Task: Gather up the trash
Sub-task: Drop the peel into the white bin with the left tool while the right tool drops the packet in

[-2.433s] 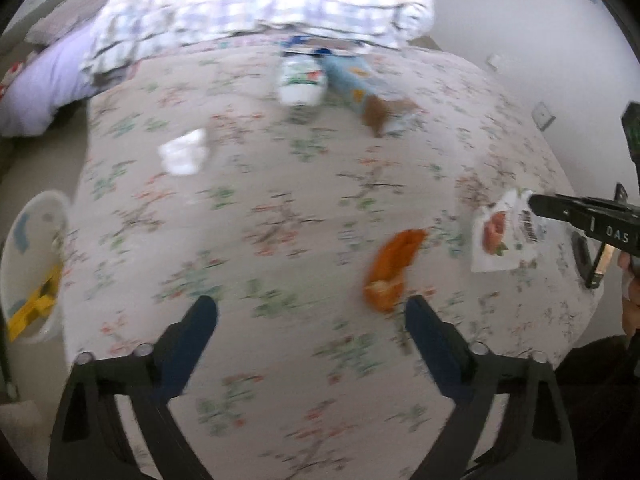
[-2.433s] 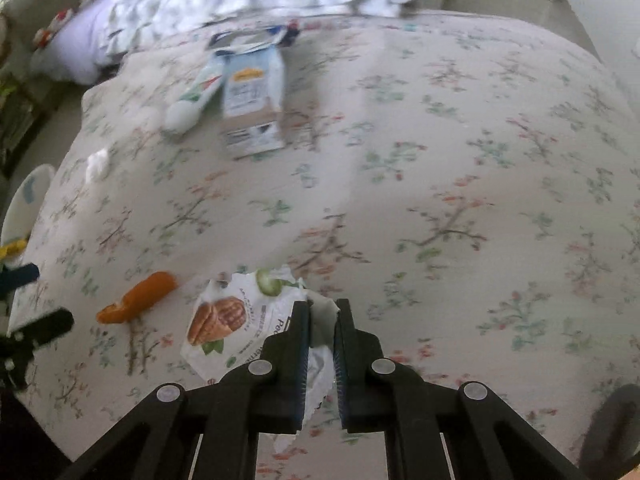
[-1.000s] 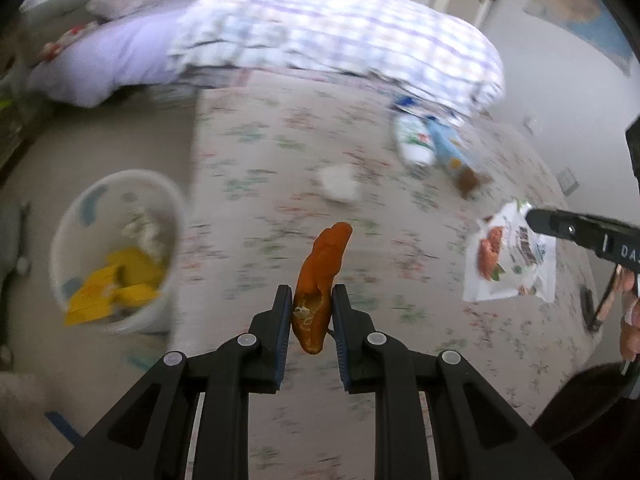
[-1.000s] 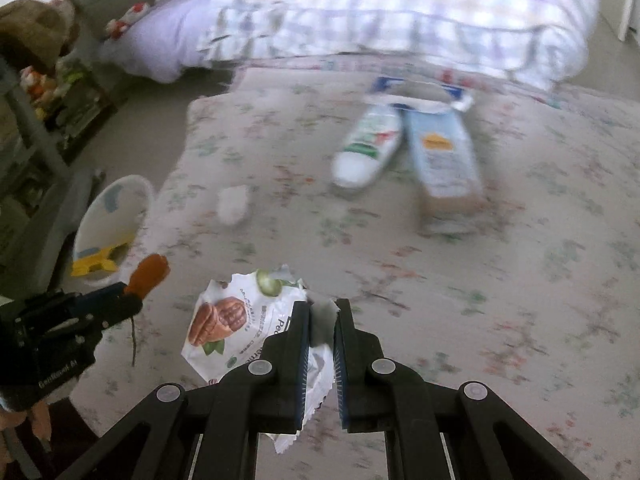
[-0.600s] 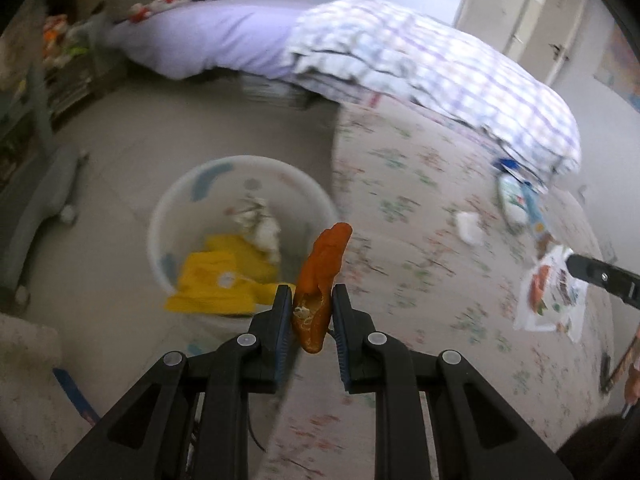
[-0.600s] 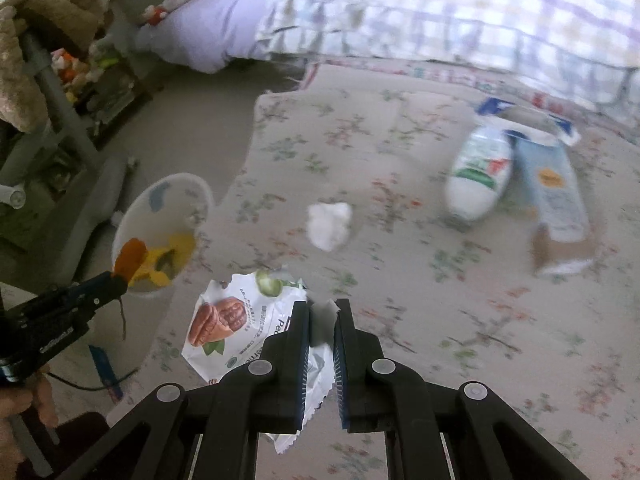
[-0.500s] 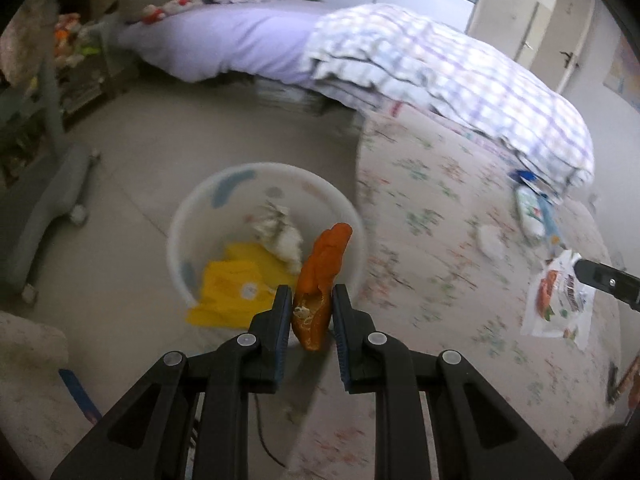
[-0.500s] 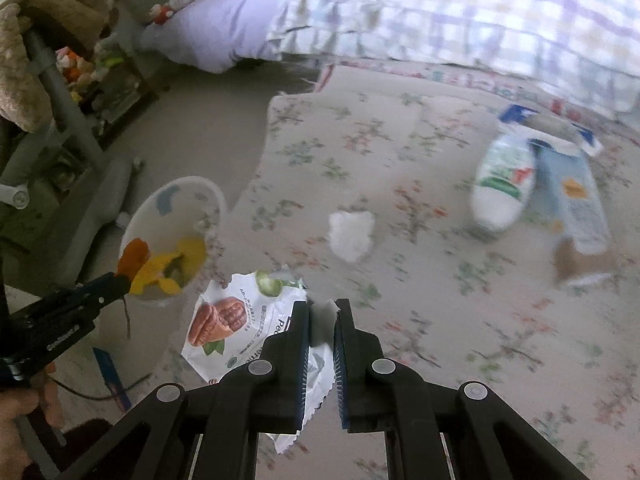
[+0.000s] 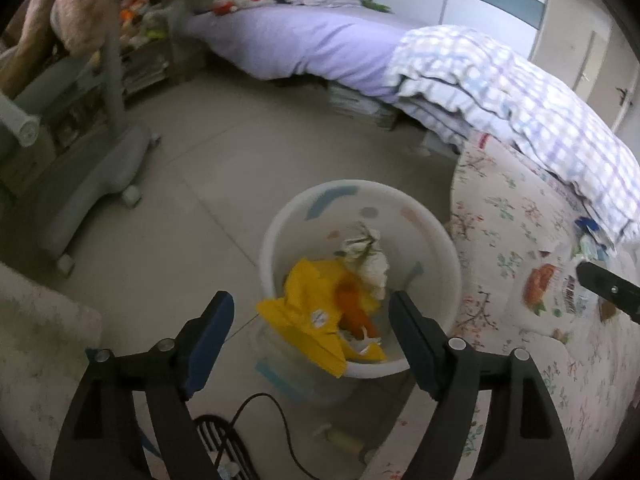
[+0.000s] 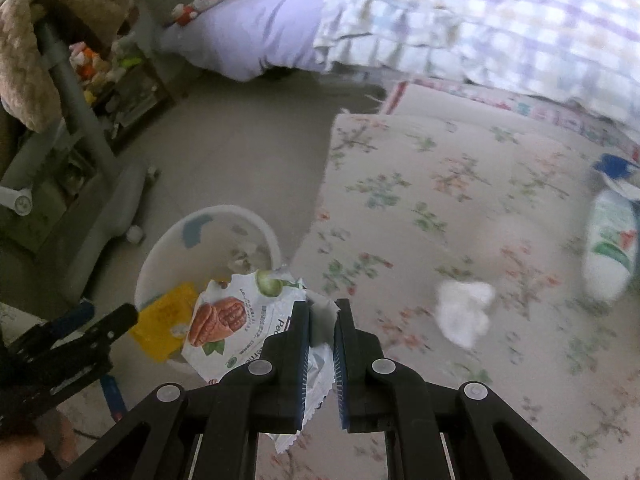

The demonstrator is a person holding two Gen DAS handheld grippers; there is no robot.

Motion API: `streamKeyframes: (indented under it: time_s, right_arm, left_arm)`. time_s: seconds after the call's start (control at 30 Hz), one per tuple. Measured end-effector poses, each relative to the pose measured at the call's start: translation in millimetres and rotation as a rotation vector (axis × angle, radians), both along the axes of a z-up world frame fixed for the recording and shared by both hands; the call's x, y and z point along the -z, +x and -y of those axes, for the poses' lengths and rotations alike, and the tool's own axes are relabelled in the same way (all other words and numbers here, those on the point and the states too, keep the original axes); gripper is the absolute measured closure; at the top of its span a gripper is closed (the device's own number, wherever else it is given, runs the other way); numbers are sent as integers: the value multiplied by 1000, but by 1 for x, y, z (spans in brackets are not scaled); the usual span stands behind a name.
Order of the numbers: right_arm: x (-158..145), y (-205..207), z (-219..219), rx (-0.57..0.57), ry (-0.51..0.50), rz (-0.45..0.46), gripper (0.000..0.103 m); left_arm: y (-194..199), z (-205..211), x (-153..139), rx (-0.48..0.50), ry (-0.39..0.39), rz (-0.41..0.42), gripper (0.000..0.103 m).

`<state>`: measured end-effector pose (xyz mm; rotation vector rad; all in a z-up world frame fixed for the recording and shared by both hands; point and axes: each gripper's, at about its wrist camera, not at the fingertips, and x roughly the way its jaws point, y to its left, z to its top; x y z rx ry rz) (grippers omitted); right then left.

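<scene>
Orange peel (image 9: 354,310) lies inside the white waste bin (image 9: 434,232), on a yellow wrapper (image 9: 310,304) and next to crumpled paper (image 9: 370,258). That bin stands on the grey tiled floor (image 9: 208,184), right beside a bed with a floral cover (image 10: 460,200); a checked quilt (image 9: 520,100) is heaped at the far end of this bed, and a second bed with a lilac sheet (image 9: 304,40) sits behind it. A grey wheeled stand (image 9: 96,160) is on the floor to the left. The left tongs (image 9: 310,312) hang over the bin with their jaws wide apart, having just been opening, and nothing is between them; the peel sits below, free of the pads. The right tongs (image 10: 322,320) are clamped tight on the torn edge of a white snack packet (image 10: 236,320) printed with pecans, which dangles near the bin's rim. Only the right wrist view shows a crumpled white tissue (image 10: 464,310) and a white bottle (image 10: 610,246) lying on the floral cover, and the person's hand (image 10: 20,456) at the lower left. Only the left wrist view shows a black cable (image 9: 276,436) on the floor below the bin.
</scene>
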<state>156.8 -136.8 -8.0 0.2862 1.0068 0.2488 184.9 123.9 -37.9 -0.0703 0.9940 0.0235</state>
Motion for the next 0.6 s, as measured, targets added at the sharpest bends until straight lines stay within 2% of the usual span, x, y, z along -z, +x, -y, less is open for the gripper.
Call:
streamKeyframes:
  time_s: [0.07, 0.37, 0.53, 0.57, 0.6]
  right_arm:
    - [4, 9, -11, -10, -4, 3, 93]
    - [21, 37, -47, -20, -23, 1, 93]
    - [26, 43, -59, -34, -12, 13, 89]
    - [27, 44, -61, -40, 5, 15, 72]
    - [27, 45, -62, -48, 23, 7, 43]
  left_arm:
    - [-2, -7, 0, -13, 5, -6, 14]
    - [-9, -34, -1, -42, 0, -11, 13]
    - [-12, -45, 0, -50, 0, -16, 13]
    - [-13, -47, 0, -52, 0, -15, 13]
    - [-12, -48, 0, -53, 0, -14, 13]
